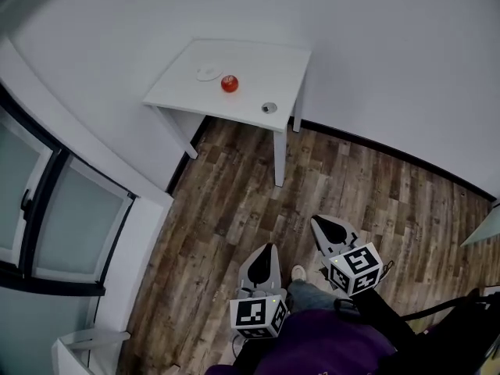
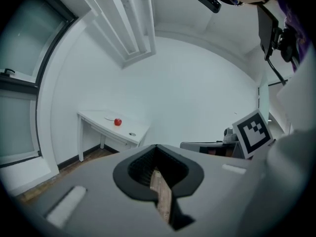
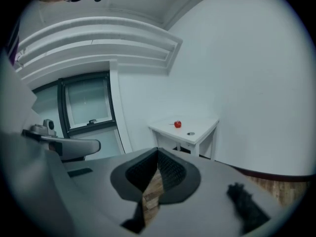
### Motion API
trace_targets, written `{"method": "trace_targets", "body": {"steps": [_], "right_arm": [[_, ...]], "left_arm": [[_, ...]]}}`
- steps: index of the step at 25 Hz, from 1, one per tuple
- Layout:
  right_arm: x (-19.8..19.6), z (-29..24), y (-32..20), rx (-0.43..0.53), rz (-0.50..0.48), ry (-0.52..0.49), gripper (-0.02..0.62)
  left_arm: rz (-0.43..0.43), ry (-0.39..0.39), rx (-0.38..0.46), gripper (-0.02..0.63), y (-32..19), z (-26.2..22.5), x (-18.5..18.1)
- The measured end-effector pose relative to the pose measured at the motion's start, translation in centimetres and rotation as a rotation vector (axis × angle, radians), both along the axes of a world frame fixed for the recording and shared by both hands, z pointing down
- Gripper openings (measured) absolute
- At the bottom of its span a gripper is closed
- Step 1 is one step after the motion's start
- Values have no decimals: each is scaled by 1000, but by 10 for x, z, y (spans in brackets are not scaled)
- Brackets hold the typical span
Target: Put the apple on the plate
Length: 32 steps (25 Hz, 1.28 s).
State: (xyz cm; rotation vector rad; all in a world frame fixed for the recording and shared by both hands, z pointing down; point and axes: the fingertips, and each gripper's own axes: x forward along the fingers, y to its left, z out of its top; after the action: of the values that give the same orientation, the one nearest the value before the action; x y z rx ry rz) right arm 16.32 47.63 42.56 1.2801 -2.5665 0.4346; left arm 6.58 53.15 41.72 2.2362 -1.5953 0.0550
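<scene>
A red apple (image 1: pixel 229 83) lies on a small white table (image 1: pixel 258 61) against the far wall, just right of a flat white plate (image 1: pixel 208 73). Both grippers hang low over the wooden floor, well short of the table. My left gripper (image 1: pixel 269 248) and right gripper (image 1: pixel 317 222) each have their jaws together with nothing between them. In the left gripper view the apple (image 2: pixel 117 122) is small and distant beyond the shut left gripper (image 2: pixel 157 147). The right gripper view has the apple (image 3: pixel 177 124) far ahead of the shut right gripper (image 3: pixel 158 151).
A small round metal object (image 1: pixel 269 108) rests near the table's front right corner. A dark-framed window (image 1: pixel 47 209) and a white sill run along the left. A dark baseboard (image 1: pixel 375 151) lines the wall. The person's leg and shoe (image 1: pixel 298 273) are between the grippers.
</scene>
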Motion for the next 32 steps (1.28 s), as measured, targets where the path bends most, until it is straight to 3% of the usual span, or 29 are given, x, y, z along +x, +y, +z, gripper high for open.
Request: {"method": "trace_targets", "body": {"steps": [15, 22, 32], "right_arm": [[17, 7, -75, -4, -47, -4, 11], [7, 8, -110, -3, -45, -6, 11], [-23, 2, -194, 10, -17, -8, 11]], "left_arm": [[-68, 1, 7, 6, -75, 3, 18], [-75, -2, 5, 6, -108, 5, 8], [-41, -14, 27, 6, -196, -5, -25]]}}
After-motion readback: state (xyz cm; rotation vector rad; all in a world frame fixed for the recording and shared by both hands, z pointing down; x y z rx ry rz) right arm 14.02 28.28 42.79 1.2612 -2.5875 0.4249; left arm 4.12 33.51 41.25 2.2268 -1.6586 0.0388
